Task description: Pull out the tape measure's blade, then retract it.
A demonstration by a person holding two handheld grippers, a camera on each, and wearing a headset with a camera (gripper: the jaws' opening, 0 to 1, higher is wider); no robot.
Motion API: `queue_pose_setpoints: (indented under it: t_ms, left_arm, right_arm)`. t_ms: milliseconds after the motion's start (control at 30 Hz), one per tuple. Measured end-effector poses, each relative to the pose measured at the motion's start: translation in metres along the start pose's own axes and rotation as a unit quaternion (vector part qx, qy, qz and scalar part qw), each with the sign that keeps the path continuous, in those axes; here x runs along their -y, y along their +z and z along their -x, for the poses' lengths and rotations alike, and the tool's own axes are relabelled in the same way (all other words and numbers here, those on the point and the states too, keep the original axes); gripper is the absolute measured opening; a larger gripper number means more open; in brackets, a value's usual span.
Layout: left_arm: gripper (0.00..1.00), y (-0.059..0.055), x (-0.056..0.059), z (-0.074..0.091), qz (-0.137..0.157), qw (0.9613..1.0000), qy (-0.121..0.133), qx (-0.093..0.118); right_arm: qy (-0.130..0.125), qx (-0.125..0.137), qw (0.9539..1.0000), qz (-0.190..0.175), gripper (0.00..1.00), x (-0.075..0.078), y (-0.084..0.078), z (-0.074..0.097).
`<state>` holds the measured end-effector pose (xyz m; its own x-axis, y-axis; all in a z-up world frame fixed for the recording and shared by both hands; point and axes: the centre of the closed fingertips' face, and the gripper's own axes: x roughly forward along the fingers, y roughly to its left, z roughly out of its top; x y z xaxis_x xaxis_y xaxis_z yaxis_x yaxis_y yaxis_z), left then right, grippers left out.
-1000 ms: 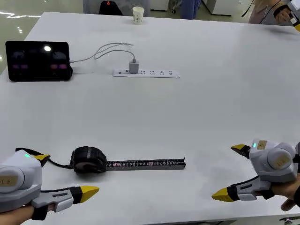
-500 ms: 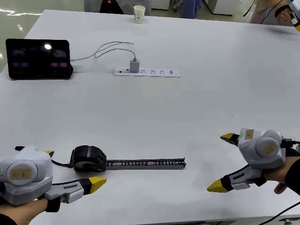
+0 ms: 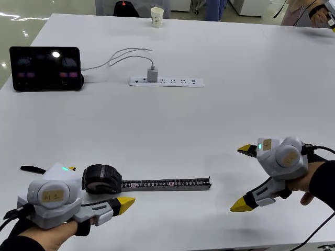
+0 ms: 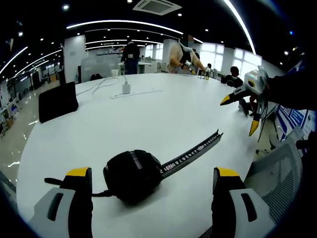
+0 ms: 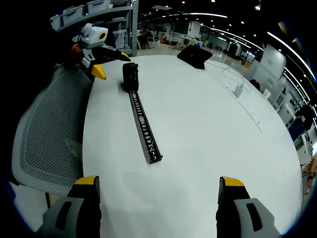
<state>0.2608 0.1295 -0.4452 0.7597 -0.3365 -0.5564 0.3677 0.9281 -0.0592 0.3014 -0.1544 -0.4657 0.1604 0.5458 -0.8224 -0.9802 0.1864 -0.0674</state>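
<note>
A black tape measure (image 3: 101,179) lies on the white table (image 3: 172,125) near its front left, its blade (image 3: 166,183) pulled out to the right and lying flat. My left gripper (image 3: 96,187) is open, its yellow-tipped jaws on either side of the case without touching it. In the left gripper view the case (image 4: 132,175) sits between the jaws and the blade (image 4: 193,151) runs off to the right. My right gripper (image 3: 244,177) is open to the right of the blade's end, apart from it. From the right gripper view the blade (image 5: 144,127) and case (image 5: 130,76) lie ahead.
A black tablet (image 3: 46,68) stands at the back left, a white power strip (image 3: 166,81) with a charger and cable behind the middle. A paper cup (image 3: 157,16) sits at the far edge. A mesh chair (image 5: 42,134) stands beside the table's front.
My left gripper has moved right, bringing its jaws around the tape measure's case. My right gripper has shifted left and up, closer to the blade's end. The tape measure has not moved.
</note>
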Motion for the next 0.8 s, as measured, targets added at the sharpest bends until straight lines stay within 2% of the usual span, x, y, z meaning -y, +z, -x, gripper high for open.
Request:
queue_pose_setpoints:
  t_ms: [133,200,467,600,667,800]
  left_arm:
    - [0.99,-0.001,0.001,-0.004,0.021,0.9997,0.007,-0.001]
    - [0.99,-0.001,-0.001,-0.006,0.022,0.9997,0.012,-0.001]
    - [0.99,-0.003,-0.010,-0.014,0.046,0.9975,0.053,-0.003]
    - [0.99,-0.006,-0.013,-0.021,0.054,0.9967,0.061,0.002]
    - [0.99,-0.005,-0.016,-0.023,0.046,0.9962,0.074,0.004]
    - [0.99,-0.003,-0.027,-0.026,0.062,0.9927,0.101,0.020]
  right_arm:
    - [0.011,-0.004,0.9999,0.012,0.99,0.001,0.004,-0.004]
    - [0.014,-0.004,0.9998,0.014,0.99,0.003,0.007,-0.006]
    - [0.022,-0.001,0.9996,0.019,0.99,0.008,0.019,-0.021]
    - [0.026,-0.005,0.9992,0.031,0.99,0.008,0.024,-0.028]
    - [0.029,-0.005,0.9990,0.033,0.99,0.006,0.028,-0.030]
    - [0.036,-0.007,0.9986,0.038,0.99,0.005,0.031,-0.036]
